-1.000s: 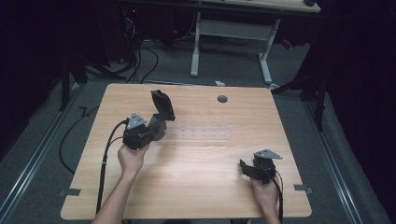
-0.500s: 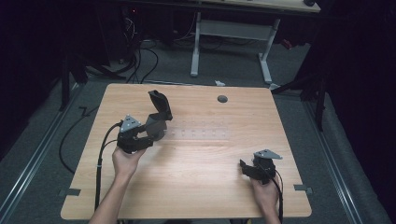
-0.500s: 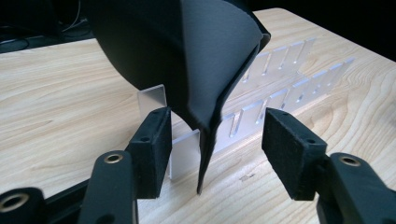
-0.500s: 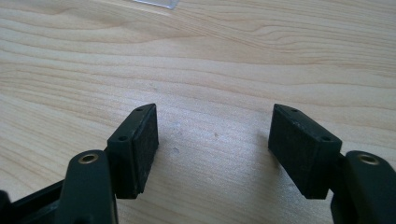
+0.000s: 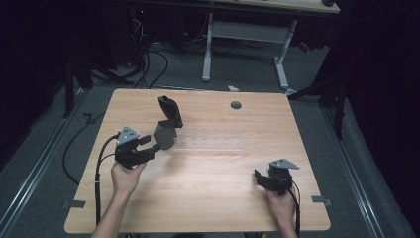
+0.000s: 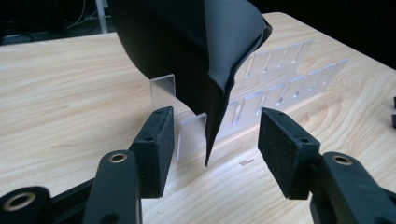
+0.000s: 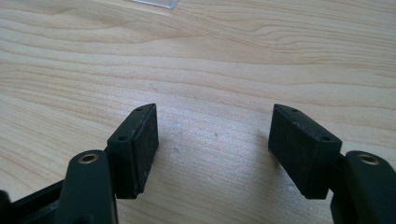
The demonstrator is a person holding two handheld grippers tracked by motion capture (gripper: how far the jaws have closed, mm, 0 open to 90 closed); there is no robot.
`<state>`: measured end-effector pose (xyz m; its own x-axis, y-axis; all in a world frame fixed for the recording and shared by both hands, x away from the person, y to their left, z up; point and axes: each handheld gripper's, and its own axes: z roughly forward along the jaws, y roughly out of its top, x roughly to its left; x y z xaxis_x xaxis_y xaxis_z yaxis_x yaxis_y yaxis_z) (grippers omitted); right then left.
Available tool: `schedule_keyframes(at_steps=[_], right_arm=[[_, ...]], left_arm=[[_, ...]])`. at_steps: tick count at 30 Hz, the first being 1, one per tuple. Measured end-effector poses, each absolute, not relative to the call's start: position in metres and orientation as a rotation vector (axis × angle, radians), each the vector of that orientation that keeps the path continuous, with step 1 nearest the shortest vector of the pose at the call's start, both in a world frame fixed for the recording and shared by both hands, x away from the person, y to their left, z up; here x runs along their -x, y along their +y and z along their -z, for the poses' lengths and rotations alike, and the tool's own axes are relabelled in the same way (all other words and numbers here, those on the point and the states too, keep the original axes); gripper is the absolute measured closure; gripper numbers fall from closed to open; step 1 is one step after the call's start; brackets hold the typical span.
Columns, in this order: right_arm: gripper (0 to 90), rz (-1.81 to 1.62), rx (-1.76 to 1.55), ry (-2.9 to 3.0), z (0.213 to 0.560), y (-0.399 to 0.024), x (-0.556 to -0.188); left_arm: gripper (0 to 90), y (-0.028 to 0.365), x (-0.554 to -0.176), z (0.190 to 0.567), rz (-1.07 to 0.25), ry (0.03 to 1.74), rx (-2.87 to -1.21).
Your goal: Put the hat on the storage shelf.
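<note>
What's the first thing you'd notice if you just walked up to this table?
Probably the dark grey folded sheet thing standing upright on the left half of the light wooden table, on a clear plastic slotted strip. The left gripper sits open right in front of it, the sheet's bottom corner between its jaws. The right gripper rests open near the table's front right corner.

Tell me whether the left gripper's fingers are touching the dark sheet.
Apart. The left gripper view shows bare table between each of the fingers and the dark sheet hanging between them.
</note>
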<state>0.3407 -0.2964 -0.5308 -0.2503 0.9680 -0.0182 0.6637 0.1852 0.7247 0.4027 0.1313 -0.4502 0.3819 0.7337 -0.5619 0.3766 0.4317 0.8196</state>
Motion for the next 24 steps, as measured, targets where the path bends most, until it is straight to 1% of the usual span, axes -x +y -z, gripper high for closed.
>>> schedule_keyframes(at_steps=[5, 8, 17, 24], right_arm=[[33.5, -0.836, -1.526, 1.986, 0.531, -0.296, -0.341], [33.5, -0.836, -1.526, 1.986, 0.531, -0.296, -0.341], [33.5, -0.836, -1.526, 1.986, 0.531, -0.296, -0.341], [33.5, -0.836, -1.527, 1.985, 0.531, -0.296, -0.341]], left_arm=[[44.9, 0.140, -0.398, 0.449, -0.300, 1.235, -1.139], [45.0, 0.145, -0.395, 0.451, -0.315, 1.235, -1.134], [44.7, 0.154, -0.389, 0.458, -0.324, 1.255, -1.145], [45.3, 0.154, -0.379, 0.464, -0.401, 1.270, -1.163]])
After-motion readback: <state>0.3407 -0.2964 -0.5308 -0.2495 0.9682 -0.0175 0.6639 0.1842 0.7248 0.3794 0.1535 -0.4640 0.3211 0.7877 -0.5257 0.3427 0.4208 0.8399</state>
